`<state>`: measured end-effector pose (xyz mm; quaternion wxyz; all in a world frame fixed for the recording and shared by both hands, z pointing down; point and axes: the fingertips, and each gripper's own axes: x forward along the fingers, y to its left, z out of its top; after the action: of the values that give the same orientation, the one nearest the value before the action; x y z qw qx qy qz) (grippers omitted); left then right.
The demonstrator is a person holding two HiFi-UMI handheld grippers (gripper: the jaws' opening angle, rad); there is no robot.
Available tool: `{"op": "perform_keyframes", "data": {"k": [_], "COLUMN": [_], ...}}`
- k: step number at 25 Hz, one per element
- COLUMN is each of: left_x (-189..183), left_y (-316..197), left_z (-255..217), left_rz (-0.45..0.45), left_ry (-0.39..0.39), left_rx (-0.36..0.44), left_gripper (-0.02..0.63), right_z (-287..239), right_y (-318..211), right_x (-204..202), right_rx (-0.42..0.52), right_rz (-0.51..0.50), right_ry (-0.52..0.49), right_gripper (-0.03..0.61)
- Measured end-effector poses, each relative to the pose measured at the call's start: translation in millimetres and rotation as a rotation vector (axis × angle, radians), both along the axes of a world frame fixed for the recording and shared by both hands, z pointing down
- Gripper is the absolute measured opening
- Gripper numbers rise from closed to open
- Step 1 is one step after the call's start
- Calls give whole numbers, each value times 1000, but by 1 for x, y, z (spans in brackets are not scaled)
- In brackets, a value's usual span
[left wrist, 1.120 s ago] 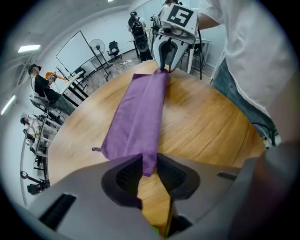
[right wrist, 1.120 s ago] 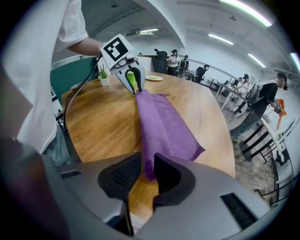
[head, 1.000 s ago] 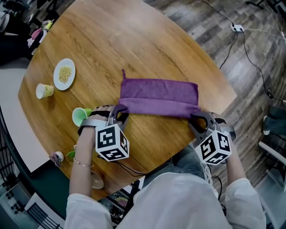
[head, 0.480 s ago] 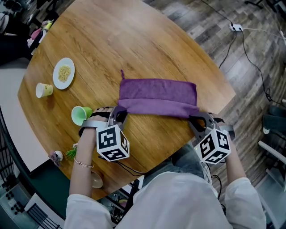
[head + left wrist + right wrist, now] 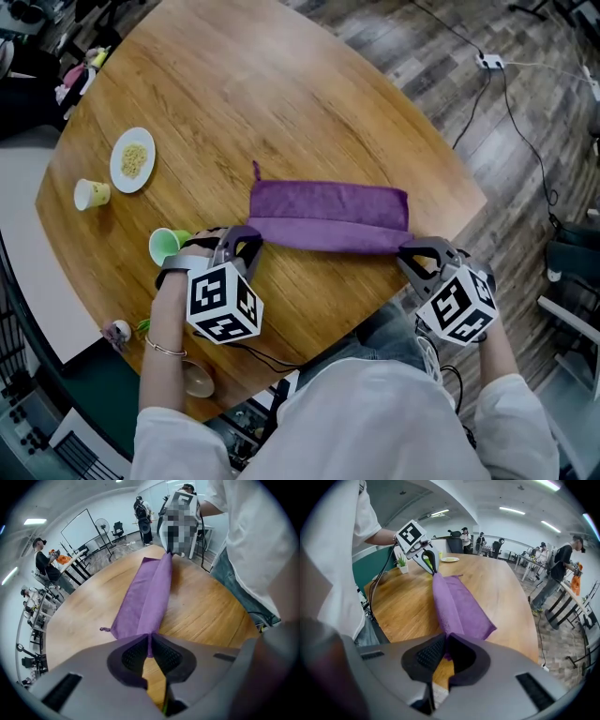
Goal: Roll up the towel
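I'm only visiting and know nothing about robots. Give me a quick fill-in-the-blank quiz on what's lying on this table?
The towel on the table is ____.
The table has a ____ top.
The cup nearest the towel is ____.
Missing words: purple; wooden; green.

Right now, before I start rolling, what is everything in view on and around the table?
towel: one, purple, folded, near the table's front edge
table: one, wooden, rounded
plate: one, white with yellowish food, far left
pale yellow cup: one, beside the plate
green cup: one, left of the towel
power strip: one, white, floor, upper right
left gripper: grey, jaws just closed on the towel's left near corner
right gripper: grey, jaws just closed on the towel's right near corner
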<state>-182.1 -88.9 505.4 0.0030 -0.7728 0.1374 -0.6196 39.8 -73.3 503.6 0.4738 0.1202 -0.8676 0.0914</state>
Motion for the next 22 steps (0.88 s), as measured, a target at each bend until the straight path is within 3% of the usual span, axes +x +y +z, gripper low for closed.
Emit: {"op": "perform_keyframes", "data": {"k": [13,22], "left_x": [6,1], "left_y": [-57,-73], "left_z": [-8,9], "left_rz": [-70,-129], "left_ry": [39,37], "left_rx": [82,84], "left_gripper": [29,29], "right_z": [-3,5], "right_y": [-51,-78], "right_x": [8,8], "right_rx": [-24,-21], "right_rz": [77,119], "right_ry": [-53,-64], "right_gripper": [26,26]}}
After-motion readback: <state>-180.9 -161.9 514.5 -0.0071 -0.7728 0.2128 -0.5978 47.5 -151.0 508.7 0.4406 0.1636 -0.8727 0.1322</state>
